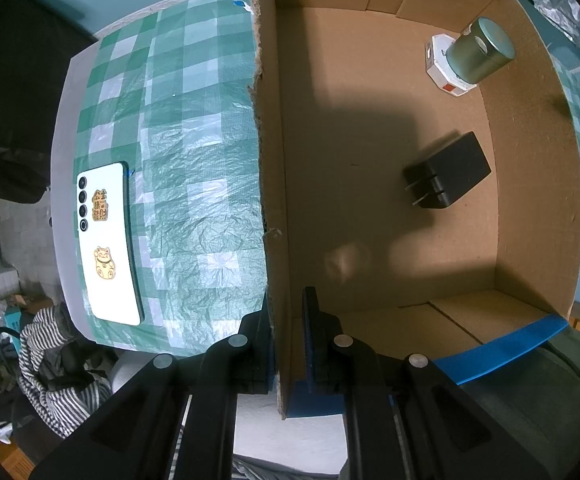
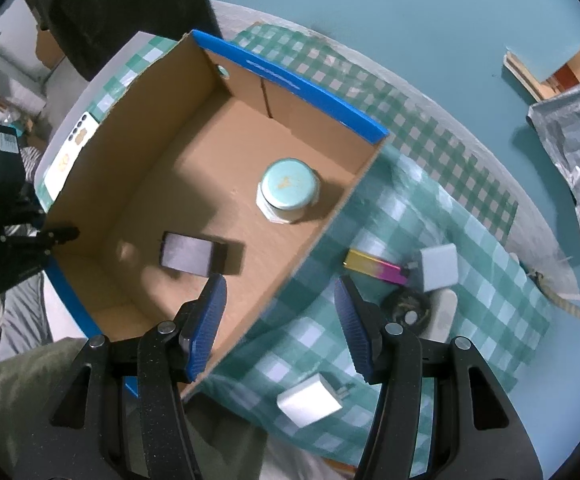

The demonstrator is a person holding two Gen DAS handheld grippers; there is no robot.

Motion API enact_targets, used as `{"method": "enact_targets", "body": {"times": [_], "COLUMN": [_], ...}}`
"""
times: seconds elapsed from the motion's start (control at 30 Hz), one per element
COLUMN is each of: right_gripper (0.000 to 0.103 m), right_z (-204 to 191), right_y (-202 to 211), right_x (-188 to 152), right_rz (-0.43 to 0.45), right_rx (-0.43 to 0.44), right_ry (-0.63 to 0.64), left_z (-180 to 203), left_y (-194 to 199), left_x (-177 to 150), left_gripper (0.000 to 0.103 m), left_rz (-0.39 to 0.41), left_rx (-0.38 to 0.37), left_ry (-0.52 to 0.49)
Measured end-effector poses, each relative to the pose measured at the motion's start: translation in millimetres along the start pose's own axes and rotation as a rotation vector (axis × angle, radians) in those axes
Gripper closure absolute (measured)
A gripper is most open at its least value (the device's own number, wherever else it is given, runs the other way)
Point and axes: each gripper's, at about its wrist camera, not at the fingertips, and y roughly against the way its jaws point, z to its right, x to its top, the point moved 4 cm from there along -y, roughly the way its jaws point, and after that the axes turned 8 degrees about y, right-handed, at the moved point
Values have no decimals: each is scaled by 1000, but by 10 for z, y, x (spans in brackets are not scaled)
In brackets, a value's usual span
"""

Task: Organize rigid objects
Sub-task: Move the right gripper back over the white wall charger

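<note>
Cardboard box (image 2: 138,152) on the green checked cloth (image 2: 442,240), open at the top. Inside: black plug adapter (image 1: 448,170) flat on the floor, near the middle; round tin (image 1: 480,50) standing on a white octagonal box (image 1: 436,62) toward the far corner. Left gripper (image 1: 286,344) clamped shut on the box's torn side wall — one pad outside, one inside. Right gripper (image 2: 280,316) pointing down above the box's other long wall, blue pads parted, nothing between them. On the cloth outside that wall: pink-and-gold lighter (image 2: 374,266), grey adapter (image 2: 438,268), white adapter (image 2: 308,400) nearer the camera. White phone (image 1: 108,246) face down beside the box — well apart from the rest.
</note>
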Motion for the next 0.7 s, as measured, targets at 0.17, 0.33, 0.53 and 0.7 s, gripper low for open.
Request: {"method": "enact_targets", "body": {"times": [0.17,0.33,0.53,0.7], "right_gripper": [47,44,40,37], "right_z": [105,219,357,418], "right_y": [10,-60,-233,-430], "right_x": [-158,-384,-707,-981], "right_rz": [-5,-33,-103,-163], "right_rx": [-3,4,-7,9], "right_ry": [-22,-46,-90,-122], "left_z": [-7,-7,-6,2], "left_y": [3,3,3,10], "left_x": [5,6,3,-3], "left_gripper": [93,93,93,93], "left_rz": [0,0,0,-1], "left_rx": [3,4,4,7], "left_ry": [0,0,-1,-9]}}
